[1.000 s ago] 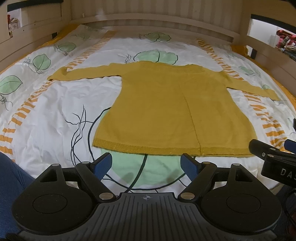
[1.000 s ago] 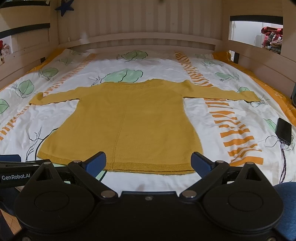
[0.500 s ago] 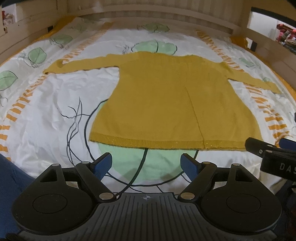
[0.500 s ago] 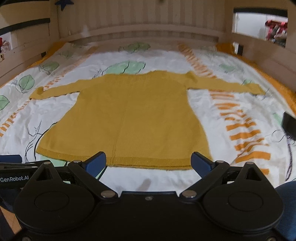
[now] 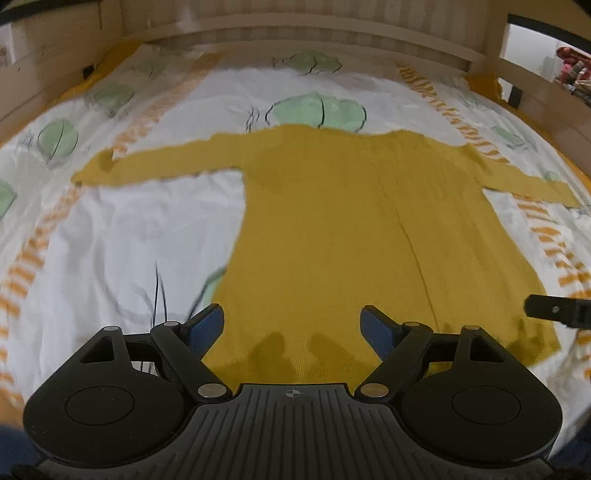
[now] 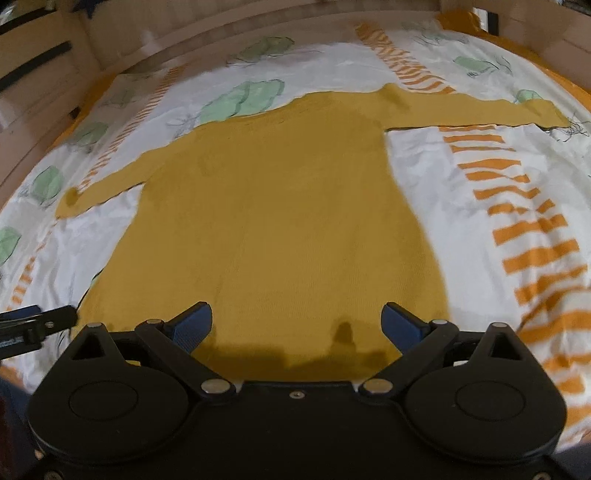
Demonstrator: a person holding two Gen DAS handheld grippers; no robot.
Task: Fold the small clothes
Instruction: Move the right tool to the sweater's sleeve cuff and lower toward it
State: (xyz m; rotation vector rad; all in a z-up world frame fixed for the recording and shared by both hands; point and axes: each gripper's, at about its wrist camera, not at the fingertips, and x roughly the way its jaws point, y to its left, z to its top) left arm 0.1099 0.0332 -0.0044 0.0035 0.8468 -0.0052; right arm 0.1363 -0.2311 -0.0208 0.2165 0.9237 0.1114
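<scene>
A mustard-yellow knit sweater (image 5: 332,229) lies flat on the bed with both sleeves spread out; it also shows in the right wrist view (image 6: 273,221). My left gripper (image 5: 293,325) is open and empty, hovering over the sweater's bottom hem near its left half. My right gripper (image 6: 297,323) is open and empty over the hem's right half. The hem under both grippers is hidden by their bodies. The right gripper's tip shows at the left view's right edge (image 5: 554,308); the left gripper's tip shows at the right view's left edge (image 6: 37,321).
The bedsheet (image 5: 110,240) is white with green leaves and orange stripes. A wooden bed frame (image 5: 295,33) rings the mattress on the far and side edges. Bare sheet lies right of the sweater (image 6: 498,221).
Both grippers have moved forward and lower over the sweater; the hem that lay ahead of the fingers is now beneath them. The right view has tilted. Both stay open.
</scene>
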